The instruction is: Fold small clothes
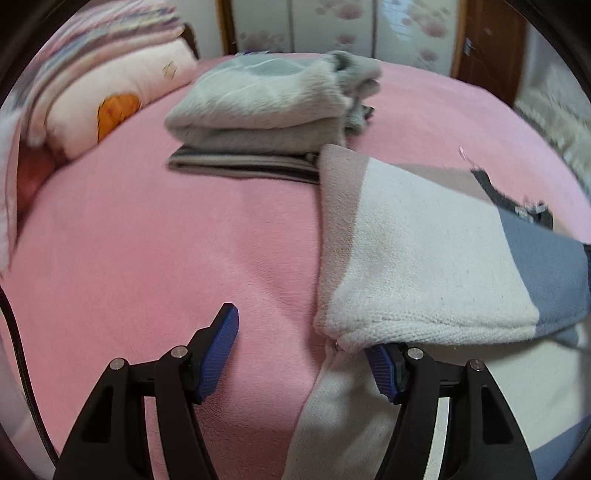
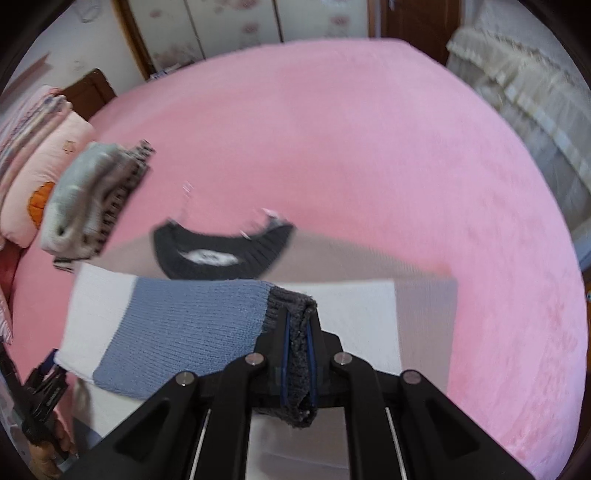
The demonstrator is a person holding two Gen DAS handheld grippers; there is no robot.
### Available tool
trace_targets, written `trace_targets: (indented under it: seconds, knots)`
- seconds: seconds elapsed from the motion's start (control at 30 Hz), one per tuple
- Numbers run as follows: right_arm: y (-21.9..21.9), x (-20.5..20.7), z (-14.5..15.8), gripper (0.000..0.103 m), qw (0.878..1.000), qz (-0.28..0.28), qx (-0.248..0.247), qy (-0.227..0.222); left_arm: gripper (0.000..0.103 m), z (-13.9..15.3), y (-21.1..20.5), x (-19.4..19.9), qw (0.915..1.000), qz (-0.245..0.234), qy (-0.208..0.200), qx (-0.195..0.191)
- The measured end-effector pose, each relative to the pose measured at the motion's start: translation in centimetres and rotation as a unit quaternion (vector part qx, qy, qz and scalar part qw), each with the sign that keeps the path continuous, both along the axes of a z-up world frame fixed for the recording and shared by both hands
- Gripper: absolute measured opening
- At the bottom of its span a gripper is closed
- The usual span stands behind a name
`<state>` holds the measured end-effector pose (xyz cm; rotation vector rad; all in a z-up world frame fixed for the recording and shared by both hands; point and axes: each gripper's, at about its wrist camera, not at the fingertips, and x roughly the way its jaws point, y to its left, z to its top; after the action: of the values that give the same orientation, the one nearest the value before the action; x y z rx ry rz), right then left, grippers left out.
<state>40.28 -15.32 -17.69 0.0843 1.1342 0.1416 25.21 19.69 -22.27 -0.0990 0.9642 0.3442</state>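
A small knit sweater with white, blue and beige blocks (image 1: 424,251) lies on the pink bed (image 1: 166,240). Its sleeve is folded across the body. My left gripper (image 1: 303,350) is open at the sweater's left edge; its left finger (image 1: 221,347) lies on the bare blanket, and the right finger (image 1: 384,365) is partly under the white fold. My right gripper (image 2: 299,332) is shut on the sleeve's dark grey cuff (image 2: 295,306), holding the blue sleeve (image 2: 184,328) over the sweater's white body (image 2: 351,317). The dark collar (image 2: 221,251) lies beyond.
A stack of folded grey and striped clothes (image 1: 266,110) sits further up the bed, also in the right wrist view (image 2: 92,199). Pillows (image 1: 103,92) lie at the left. A wardrobe (image 1: 332,26) and a door (image 1: 491,48) stand behind the bed. Lace fabric (image 2: 524,110) is at the right.
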Motion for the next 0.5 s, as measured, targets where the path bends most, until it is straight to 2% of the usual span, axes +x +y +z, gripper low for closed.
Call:
trace_targets:
  seconds: [0.1,0.2,0.27,0.37,0.5]
  knots:
    - [-1.1,0.2,-2.1,0.01,1.0,-0.016,0.004,0.022,0.065,-0.2,-0.9,0.4,0.9994,-0.018,0.012,0.026]
    - [-1.9,0.1,-3.2,0.02,0.998,-0.031,0.017,0.044,0.065,-0.4,-1.3,0.5,0.9986,-0.03,0.023,0.036]
    - [-2.6,-0.4,-3.1,0.03,0.998,-0.032,0.032,0.046,0.066,-0.3,-1.3,0.2,0.9986,-0.035,0.025,0.03]
    - [-3.9,-1.9,-2.1,0.038,0.998,-0.032,0.049,0.035,0.075,0.0,-0.6,-0.4,0.9984,-0.05,0.026,0.004]
    - [-5.3,-4.0,-1.1,0.038,0.996,-0.028,0.076,0.027,0.076,0.9,0.4,-2.0,0.9946,-0.082,0.018,-0.062]
